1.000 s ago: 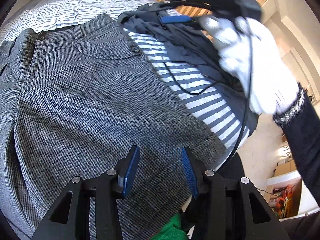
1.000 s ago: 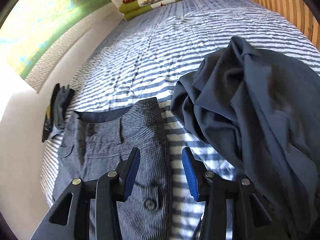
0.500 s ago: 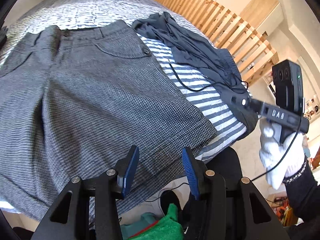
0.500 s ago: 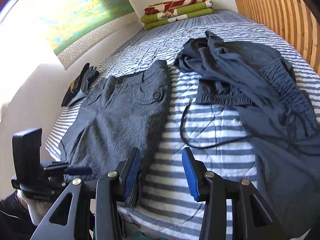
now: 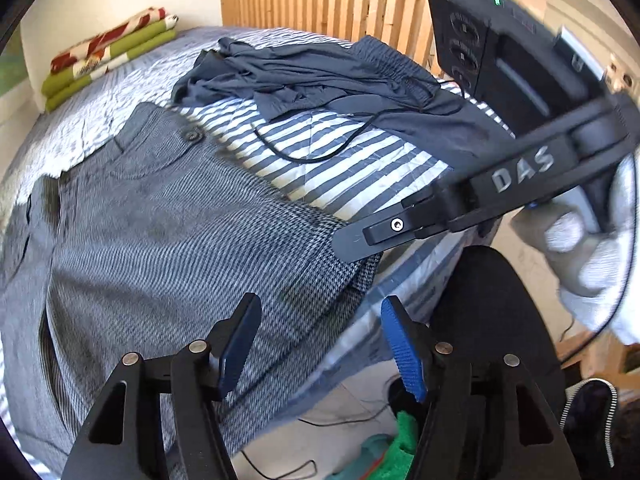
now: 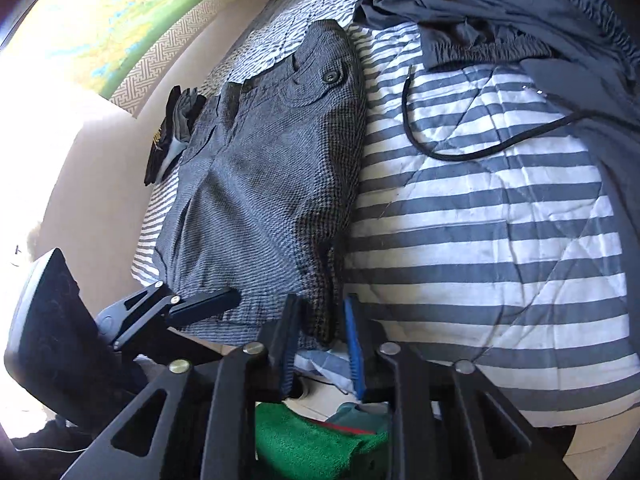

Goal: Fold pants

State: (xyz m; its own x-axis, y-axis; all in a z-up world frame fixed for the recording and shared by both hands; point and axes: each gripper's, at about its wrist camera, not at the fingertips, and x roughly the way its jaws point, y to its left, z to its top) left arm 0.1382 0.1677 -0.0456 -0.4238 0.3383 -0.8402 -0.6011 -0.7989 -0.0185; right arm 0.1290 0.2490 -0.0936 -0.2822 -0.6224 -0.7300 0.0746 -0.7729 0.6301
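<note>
Grey houndstooth pants (image 5: pixel 168 232) lie flat on the striped bed (image 5: pixel 372 168), waistband far, hem at the near edge. My left gripper (image 5: pixel 320 320) hovers open just above the hem, nothing between its fingers; one of its fingers (image 6: pixel 204 303) shows low over the hem in the right wrist view. My right gripper (image 6: pixel 320 320) straddles the right hem corner (image 6: pixel 320 312), where the cloth hangs over the bed edge. Its jaws are narrowed, with small gaps still showing beside the cloth. From the left wrist view, the right gripper (image 5: pixel 352 240) sits at that corner, held by a white-gloved hand (image 5: pixel 580 248).
A crumpled navy garment (image 5: pixel 340 76) with a black drawstring (image 5: pixel 320 152) lies right of the pants. Folded green and red bedding (image 5: pixel 108 52) sits at the head, a wooden slat rail (image 5: pixel 340 4) behind. A dark folded item (image 6: pixel 172 132) lies at the left edge; green cloth (image 6: pixel 312 444) on the floor.
Both grippers dropped toward the near hem. The right gripper moved onto the right hem corner and its jaws narrowed around it. The left gripper stayed open.
</note>
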